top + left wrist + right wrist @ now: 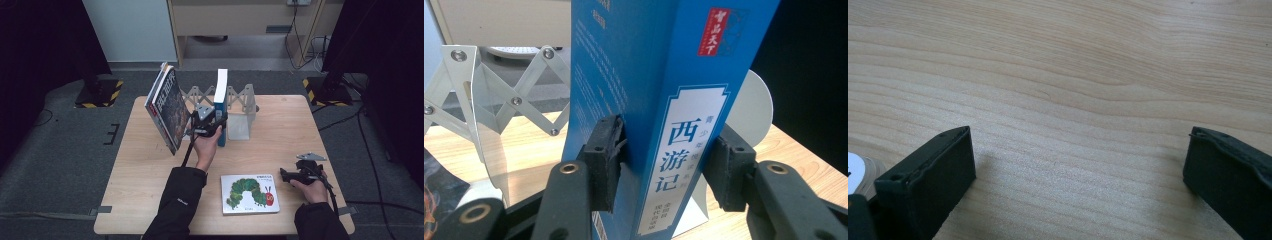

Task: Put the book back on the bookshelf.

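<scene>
A tall blue book (pixel 220 107) with white Chinese lettering on its spine stands upright in a metal folding book rack (pixel 241 100). My left gripper (pixel 215 123) reaches in from the front and is shut on the blue book (pixel 664 100). In the left gripper view, one pad of my left gripper (pixel 664 160) lies on the cover and the other at the spine's edge. My right gripper (pixel 286 175) rests low at the front right of the table (pixel 280 130). In the right gripper view, my right gripper (pixel 1078 160) is open over bare wood.
A dark-covered book (pixel 167 110) leans tilted at the rack's left end. A caterpillar picture book (pixel 249 193) lies flat near the front edge, between the two forearms. The rack's scissor links (pixel 499 95) and a white divider plate (pixel 756 110) flank the blue book.
</scene>
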Available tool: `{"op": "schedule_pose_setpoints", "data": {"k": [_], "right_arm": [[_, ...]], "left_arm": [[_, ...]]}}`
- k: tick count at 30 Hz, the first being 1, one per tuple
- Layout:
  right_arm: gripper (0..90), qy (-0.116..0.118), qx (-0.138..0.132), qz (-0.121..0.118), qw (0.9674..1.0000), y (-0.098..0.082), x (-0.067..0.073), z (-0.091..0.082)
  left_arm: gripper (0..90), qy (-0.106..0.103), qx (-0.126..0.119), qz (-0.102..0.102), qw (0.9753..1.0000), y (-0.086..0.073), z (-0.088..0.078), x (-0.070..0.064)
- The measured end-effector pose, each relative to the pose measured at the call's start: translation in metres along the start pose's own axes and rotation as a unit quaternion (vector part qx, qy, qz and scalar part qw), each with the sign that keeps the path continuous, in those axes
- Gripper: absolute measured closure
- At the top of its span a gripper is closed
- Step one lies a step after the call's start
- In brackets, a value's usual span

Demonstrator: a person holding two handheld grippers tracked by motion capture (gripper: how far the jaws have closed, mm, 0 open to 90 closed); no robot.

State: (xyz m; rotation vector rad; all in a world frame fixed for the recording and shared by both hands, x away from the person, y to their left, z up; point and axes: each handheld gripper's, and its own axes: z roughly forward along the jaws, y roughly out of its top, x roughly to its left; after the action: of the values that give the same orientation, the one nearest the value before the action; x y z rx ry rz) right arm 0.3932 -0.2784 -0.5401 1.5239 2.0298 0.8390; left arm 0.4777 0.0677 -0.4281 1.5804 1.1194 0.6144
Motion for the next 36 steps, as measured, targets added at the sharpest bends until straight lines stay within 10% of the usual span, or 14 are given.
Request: {"op": "schedule_pose_setpoints", "data": {"k": [19, 36], "right_arm": [[0.5, 0.001, 0.000, 0.000, 1.0000, 0.000, 0.000, 0.000], [0.5, 0.001, 0.000, 0.000, 1.0000, 0.000, 0.000, 0.000]], "left_arm": [[50.7, -0.040, -0.040, 0.019, 0.9982, 0.008, -0.025, 0.005], [51.5, -0.055, -0.023, 0.052, 0.9969, 0.013, -0.046, 0.002]]}}
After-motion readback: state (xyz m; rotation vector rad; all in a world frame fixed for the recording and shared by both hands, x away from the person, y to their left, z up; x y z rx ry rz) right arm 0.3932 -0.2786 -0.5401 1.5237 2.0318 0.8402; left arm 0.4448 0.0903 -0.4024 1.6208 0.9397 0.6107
